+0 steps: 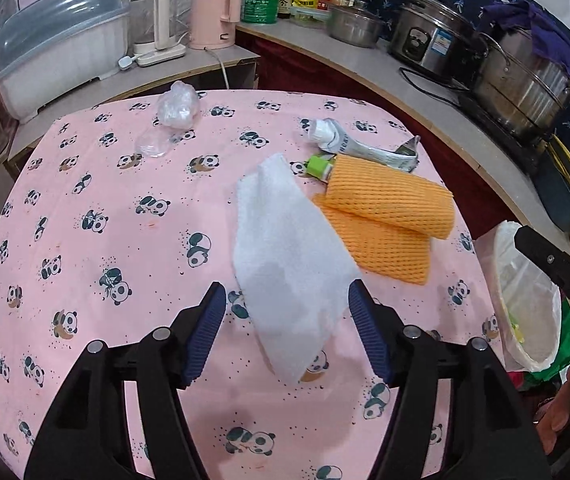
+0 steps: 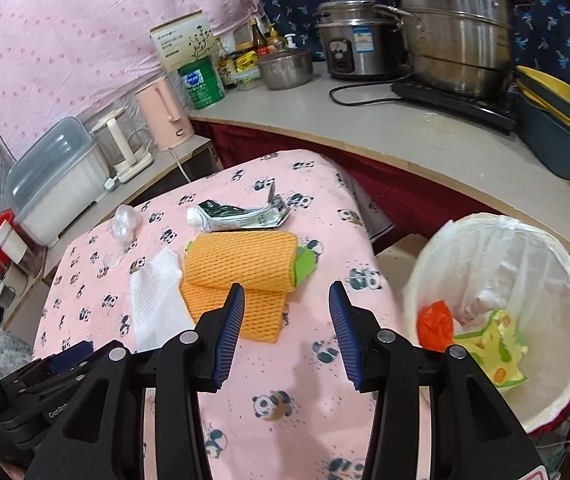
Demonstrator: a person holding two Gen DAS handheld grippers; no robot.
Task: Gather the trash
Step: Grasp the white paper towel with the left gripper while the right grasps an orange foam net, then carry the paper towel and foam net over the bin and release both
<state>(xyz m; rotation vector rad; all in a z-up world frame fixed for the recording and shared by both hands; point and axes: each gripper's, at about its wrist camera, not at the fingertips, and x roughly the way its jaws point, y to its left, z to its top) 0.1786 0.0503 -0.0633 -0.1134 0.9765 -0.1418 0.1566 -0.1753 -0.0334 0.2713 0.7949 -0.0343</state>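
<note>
Left tongs (image 1: 287, 336): black plastic arms, ribbed blue pads, jaws apart. I see a white, waffle-textured paper towel (image 1: 289, 248) lying between them on the table; the right pad looks to be at the towel's edge, the left pad clear of it. Nothing gripped.

Right tongs (image 2: 287, 330): same build, jaws apart, nothing between them; I have them over the near right part of the table.

Table (image 1: 125, 208): covered in soft pink cloth printed with pandas.

Items on it, from the tongs outward:
- Orange foam netting sleeve (image 2: 241, 266), honeycomb mesh, rolled at one end with a flat flap beneath, touching the towel's right side.
- Green-capped tube (image 1: 319, 166), mostly tucked inside the netting roll.
- Squeezed toothpaste tube (image 2: 237, 216), white cap, crumpled dark-and-silver body, just beyond the netting toward the far right corner.
- Crumpled clear plastic film (image 1: 177, 106), glossy, at the far edge toward the left corner.

Beside the table's right edge: round trash bin (image 2: 565, 280) lined with a thin white plastic bag, holding an orange crumpled scrap (image 2: 437, 322) and a yellow-green printed wrapper (image 2: 493, 346).

Beyond: grey counter (image 2: 425, 140) with steel pots, a rice cooker, and a pink kettle on a lower shelf.
</note>
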